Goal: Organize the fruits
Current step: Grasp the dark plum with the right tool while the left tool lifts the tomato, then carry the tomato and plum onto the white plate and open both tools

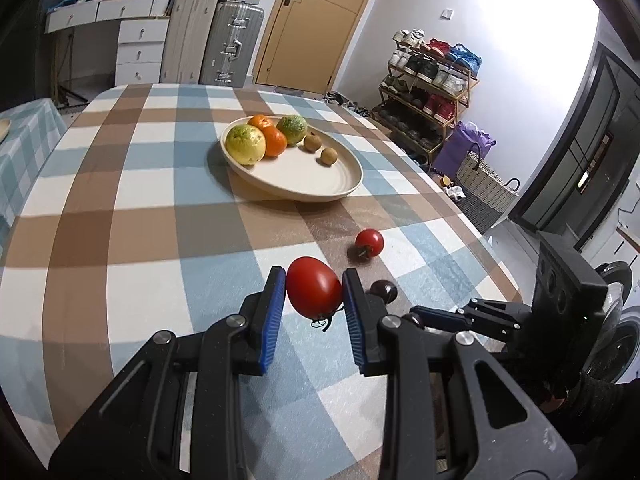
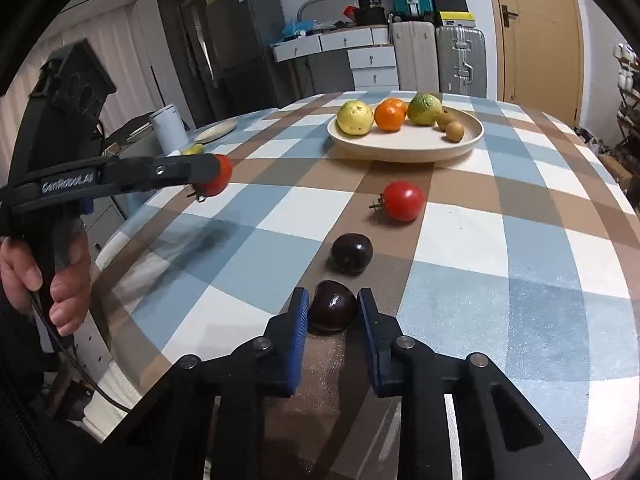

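Two grippers, two grabs: the left gripper (image 1: 314, 290) pinches a tomato (image 1: 313, 287) above the table (image 1: 140, 220). The right gripper (image 2: 333, 307) looks clamped on a dark plum (image 2: 332, 306), though its right pad barely seems to touch.

Yellow, orange and green fruits (image 1: 264, 139) crowd the cream plate's (image 1: 320, 188) far side. Nearer than the plate lie a red tomato (image 2: 403, 201) and two dark plums (image 2: 352, 253).

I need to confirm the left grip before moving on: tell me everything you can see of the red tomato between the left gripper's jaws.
The glossy, oval red tomato has smooth, unbroken skin and a dark, dried stem curling from its near end. The left gripper holds it above the checked tablecloth, its blue ribbed pads pressing on both sides. Nothing else touches it.
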The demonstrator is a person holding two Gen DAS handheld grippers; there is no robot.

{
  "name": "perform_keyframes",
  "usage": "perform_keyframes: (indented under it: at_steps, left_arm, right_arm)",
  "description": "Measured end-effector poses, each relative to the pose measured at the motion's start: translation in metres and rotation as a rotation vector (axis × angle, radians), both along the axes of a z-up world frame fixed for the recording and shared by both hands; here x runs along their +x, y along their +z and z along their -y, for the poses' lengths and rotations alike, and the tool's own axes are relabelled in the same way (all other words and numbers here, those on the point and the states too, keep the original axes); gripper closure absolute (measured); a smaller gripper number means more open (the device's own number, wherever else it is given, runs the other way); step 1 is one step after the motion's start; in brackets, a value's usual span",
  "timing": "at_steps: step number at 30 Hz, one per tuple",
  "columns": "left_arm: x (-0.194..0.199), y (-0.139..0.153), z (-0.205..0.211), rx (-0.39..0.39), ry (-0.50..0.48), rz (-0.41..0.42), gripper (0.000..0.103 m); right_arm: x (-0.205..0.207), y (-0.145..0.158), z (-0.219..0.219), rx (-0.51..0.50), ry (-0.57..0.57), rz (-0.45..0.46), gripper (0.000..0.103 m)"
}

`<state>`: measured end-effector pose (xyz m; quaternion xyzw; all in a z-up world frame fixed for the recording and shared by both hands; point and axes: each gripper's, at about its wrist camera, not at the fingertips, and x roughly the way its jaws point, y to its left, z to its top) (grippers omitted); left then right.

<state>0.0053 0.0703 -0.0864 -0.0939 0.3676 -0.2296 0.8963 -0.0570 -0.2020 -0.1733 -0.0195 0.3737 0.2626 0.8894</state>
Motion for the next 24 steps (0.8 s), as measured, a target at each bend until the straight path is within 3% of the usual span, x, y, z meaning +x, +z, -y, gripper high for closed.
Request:
perform_keyframes:
  at_steps: [10,19,24]
  left_arm:
    - [0.052,0.009,0.022,0.013,-0.016,0.028,0.077]
    - [0.121,0.007,0.052,0.017,-0.007,0.030,0.077]
    - [0.161,0.002,0.073,0.042,0.002,0.016,0.077]
  right_arm:
    - [0.017,0.034,0.028,0.093,-0.045,0.072,0.078]
    - [0.096,0.072,0.053,0.161,-0.086,0.112,0.078]
    - [0.134,0.077,0.058,0.186,-0.105,0.108,0.078]
